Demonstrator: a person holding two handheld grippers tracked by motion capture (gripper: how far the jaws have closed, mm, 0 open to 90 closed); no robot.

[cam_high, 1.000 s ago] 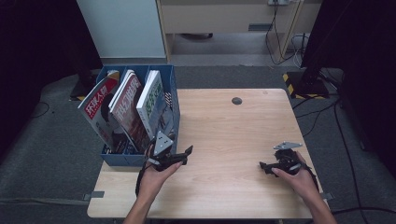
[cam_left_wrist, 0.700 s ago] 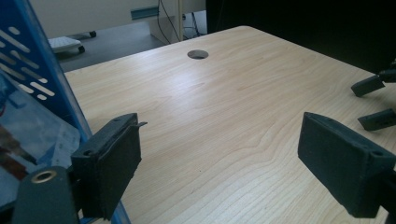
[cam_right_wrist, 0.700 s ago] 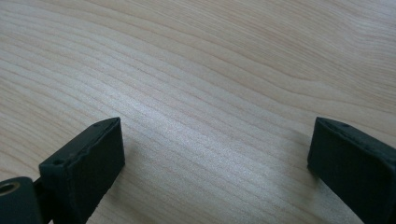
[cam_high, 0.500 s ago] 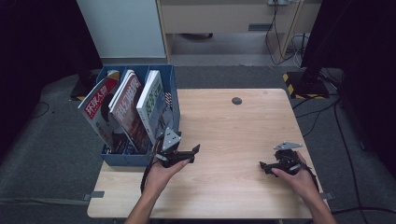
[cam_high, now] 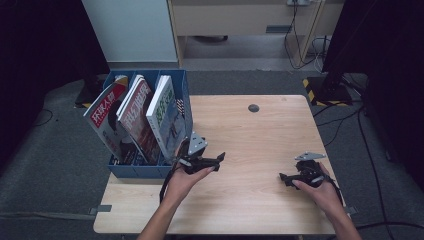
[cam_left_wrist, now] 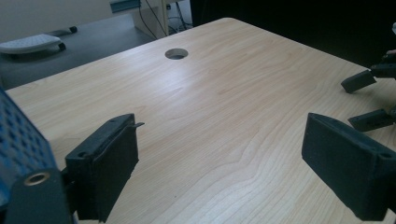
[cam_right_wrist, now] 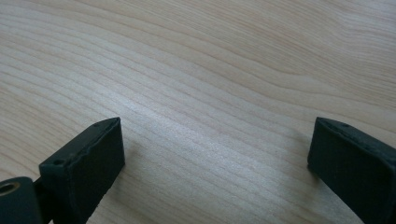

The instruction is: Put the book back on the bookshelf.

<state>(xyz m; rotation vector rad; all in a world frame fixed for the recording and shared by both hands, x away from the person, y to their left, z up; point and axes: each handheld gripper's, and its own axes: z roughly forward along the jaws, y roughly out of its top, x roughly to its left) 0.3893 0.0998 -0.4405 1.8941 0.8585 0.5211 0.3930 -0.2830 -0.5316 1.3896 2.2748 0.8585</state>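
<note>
My left gripper (cam_high: 219,162) is held low over the wooden table (cam_high: 250,135), just right of a blue file box (cam_high: 142,170), and points right. Its jaws stand wide open with nothing between them (cam_left_wrist: 224,158). My right gripper (cam_high: 284,180) hovers near the table's front right and points left toward the other one. It is open too, over bare wood (cam_right_wrist: 215,154). In the left gripper view the right gripper's two fingertips (cam_left_wrist: 358,81) show at the far right edge, spread apart.
The blue file box holds three upright magazines (cam_high: 137,117) that lean left, and overhangs the table's left side. A round cable hole (cam_high: 253,108) lies in the table's far middle (cam_left_wrist: 176,53). Grey carpet and cables surround the table.
My left gripper has moved right and a little forward, away from the box's front corner. The right gripper has stayed where it was.
</note>
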